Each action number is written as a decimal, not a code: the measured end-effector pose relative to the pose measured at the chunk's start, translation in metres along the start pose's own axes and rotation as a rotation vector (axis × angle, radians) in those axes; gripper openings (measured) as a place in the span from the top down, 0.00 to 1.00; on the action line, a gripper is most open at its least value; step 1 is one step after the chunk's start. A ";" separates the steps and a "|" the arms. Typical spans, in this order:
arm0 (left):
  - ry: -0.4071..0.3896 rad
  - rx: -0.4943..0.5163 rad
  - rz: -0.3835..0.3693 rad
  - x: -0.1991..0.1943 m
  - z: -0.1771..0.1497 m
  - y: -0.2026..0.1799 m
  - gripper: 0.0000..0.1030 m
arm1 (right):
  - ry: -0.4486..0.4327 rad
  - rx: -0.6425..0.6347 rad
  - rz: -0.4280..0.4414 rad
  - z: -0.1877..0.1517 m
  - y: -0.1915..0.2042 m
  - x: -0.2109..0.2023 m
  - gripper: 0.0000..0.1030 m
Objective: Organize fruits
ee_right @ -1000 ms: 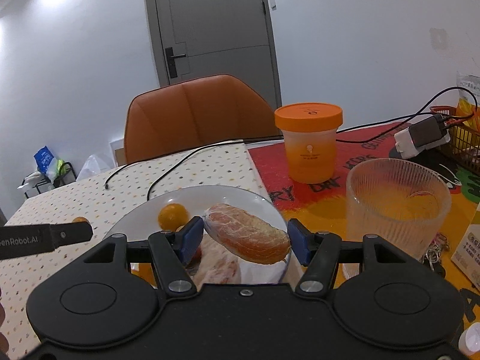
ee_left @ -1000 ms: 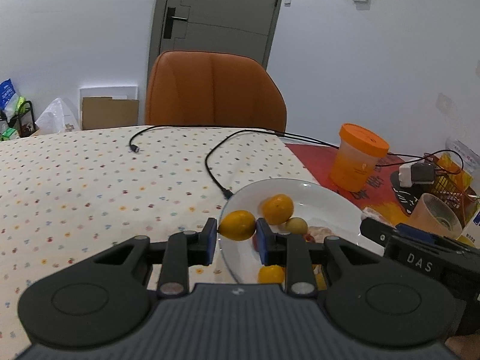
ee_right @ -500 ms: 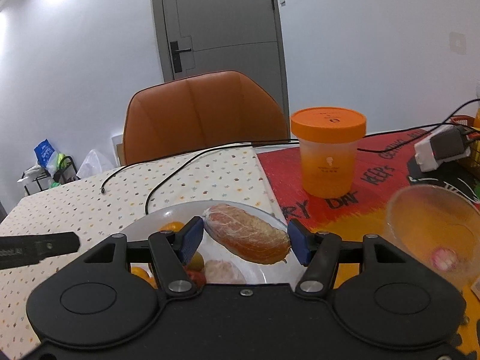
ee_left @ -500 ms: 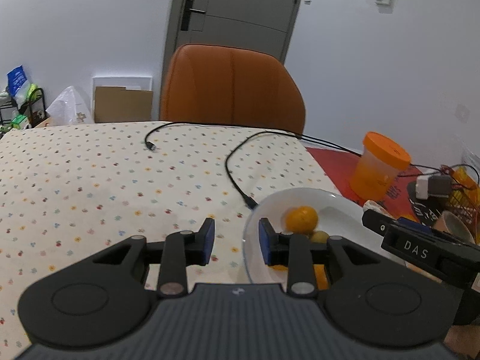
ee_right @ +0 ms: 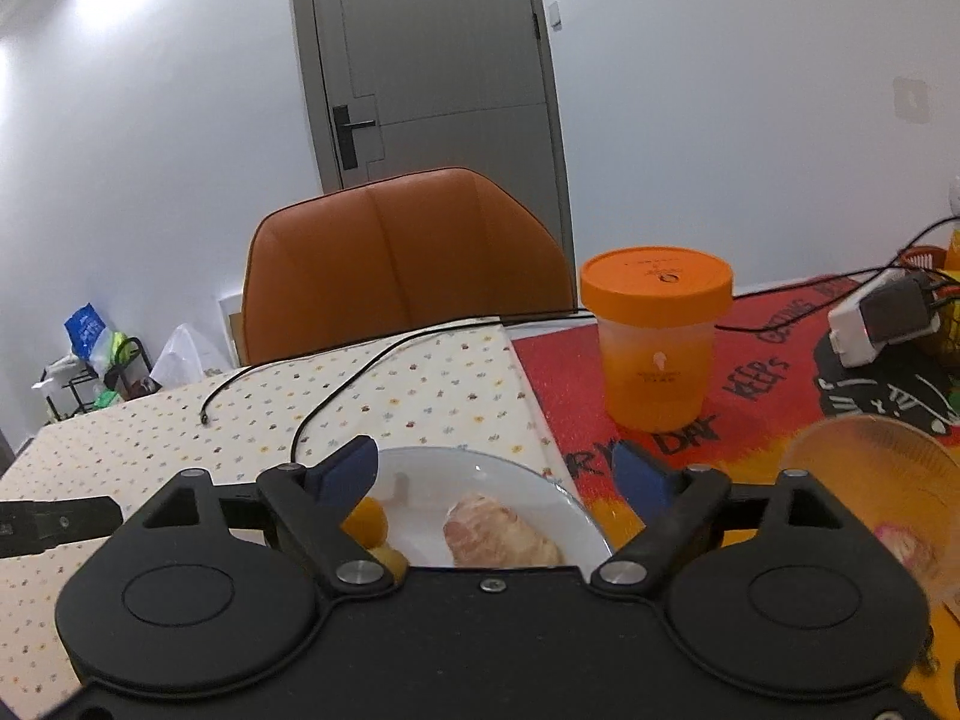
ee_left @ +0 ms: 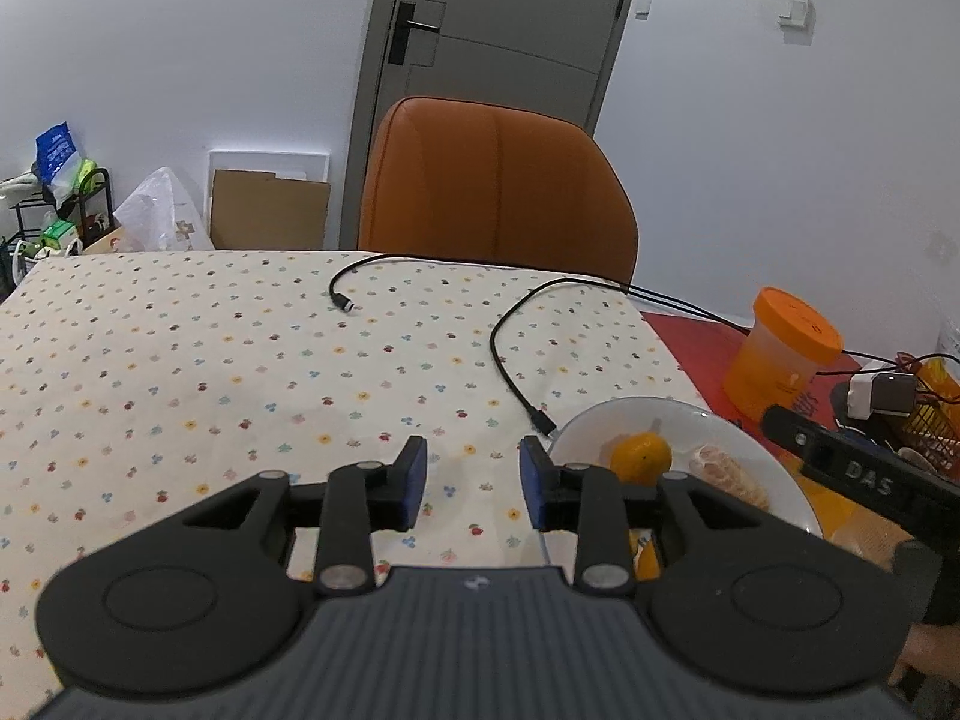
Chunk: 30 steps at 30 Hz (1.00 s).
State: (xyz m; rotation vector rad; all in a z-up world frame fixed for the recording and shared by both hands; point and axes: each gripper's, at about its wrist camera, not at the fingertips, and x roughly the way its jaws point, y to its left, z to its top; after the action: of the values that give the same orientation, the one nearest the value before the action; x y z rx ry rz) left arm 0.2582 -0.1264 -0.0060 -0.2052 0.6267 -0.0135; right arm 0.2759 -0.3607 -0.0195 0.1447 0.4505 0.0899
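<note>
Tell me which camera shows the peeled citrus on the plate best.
The right wrist view. The peeled citrus lies straight ahead on the white plate, between the open fingers of the right gripper, though its near end is hidden. The left wrist view shows it off to the side, partly behind a finger linkage.

Round orange tangerine resting whole in white plate, peeled pale pink-orange fruit lying on its side just beside it, plate on dotted cloth surface near its right edge, more yellow-orange fruit partly hidden
</note>
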 end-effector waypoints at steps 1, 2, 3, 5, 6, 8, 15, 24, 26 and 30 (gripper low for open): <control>-0.002 -0.003 -0.001 -0.002 -0.001 0.001 0.68 | 0.001 0.005 0.000 -0.001 -0.001 -0.004 0.17; -0.005 -0.005 -0.003 -0.004 -0.001 0.001 0.68 | 0.001 0.009 0.000 -0.001 -0.001 -0.008 0.17; -0.008 -0.008 -0.005 -0.007 -0.002 0.002 0.66 | 0.000 0.014 0.003 -0.002 -0.001 -0.013 0.17; -0.012 -0.011 -0.006 -0.013 -0.004 0.004 0.63 | -0.002 0.023 0.010 -0.003 -0.002 -0.021 0.17; -0.013 -0.012 -0.006 -0.016 -0.005 0.004 0.60 | -0.001 0.026 0.011 -0.004 -0.002 -0.026 0.17; -0.018 -0.012 -0.005 -0.023 -0.008 0.005 0.56 | 0.000 0.027 0.015 -0.006 -0.001 -0.033 0.17; -0.042 -0.044 0.007 -0.048 -0.017 0.015 0.39 | 0.017 -0.012 0.041 -0.017 0.012 -0.056 0.14; -0.082 -0.056 0.034 -0.082 -0.025 0.028 0.23 | 0.022 -0.062 0.086 -0.028 0.033 -0.087 0.08; -0.089 -0.053 0.038 -0.089 -0.027 0.031 0.21 | 0.023 -0.067 0.096 -0.030 0.036 -0.093 0.06; -0.102 -0.045 0.050 -0.103 -0.032 0.037 0.18 | 0.038 -0.076 0.109 -0.034 0.044 -0.103 0.04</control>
State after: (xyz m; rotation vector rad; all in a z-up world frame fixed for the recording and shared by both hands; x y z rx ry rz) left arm 0.1541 -0.0881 0.0218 -0.2318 0.5309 0.0590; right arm 0.1657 -0.3255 0.0009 0.0926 0.4768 0.2172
